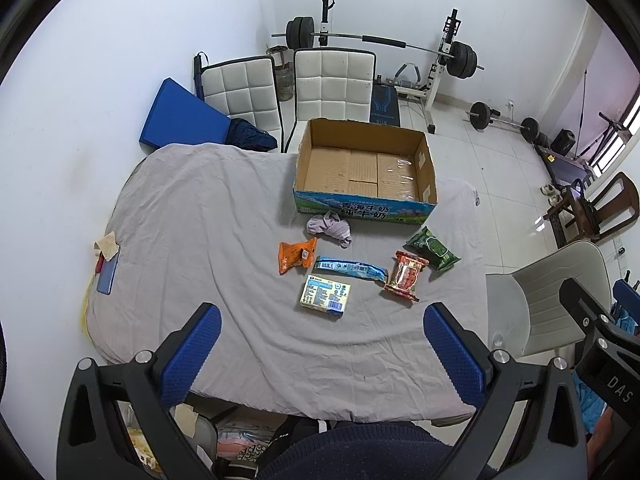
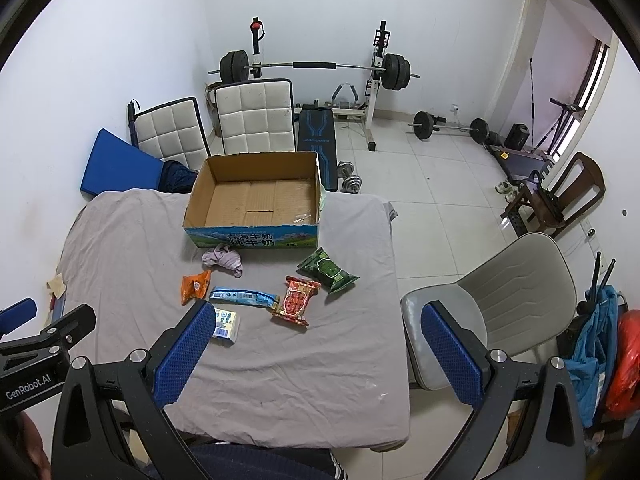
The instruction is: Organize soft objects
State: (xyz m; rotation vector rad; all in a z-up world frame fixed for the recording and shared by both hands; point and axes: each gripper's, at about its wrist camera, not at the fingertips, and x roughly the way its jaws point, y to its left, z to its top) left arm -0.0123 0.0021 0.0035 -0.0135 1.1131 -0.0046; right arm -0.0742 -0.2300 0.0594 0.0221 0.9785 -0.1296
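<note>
Both of my grippers hang above the near edge of the bench, which is draped in a wrinkled grey sheet. My left gripper is spread wide and grasps nothing; my right gripper is likewise released and empty.

The writing I can read: large Chinese characters run along the blue front of the cardboard box, which stands open and empty at the far side of the bench. In the left wrist view the body of my right gripper shows "DAS" before the frame edge cuts it off; in the right wrist view my left gripper's body reads "GenRobot.AI".

The soft things lie on the sheet in front of the box: a crumpled lilac cloth just beside its front wall, an orange packet, a long light-blue packet, a red packet, a green packet and a pale flat pack with a barcode. Their print is too small for me to read. In the right wrist view my left finger covers part of the pale flat pack.

At the bench's left edge a blue flat object lies half under a scrap of tan paper; I cannot tell what it is.
</note>
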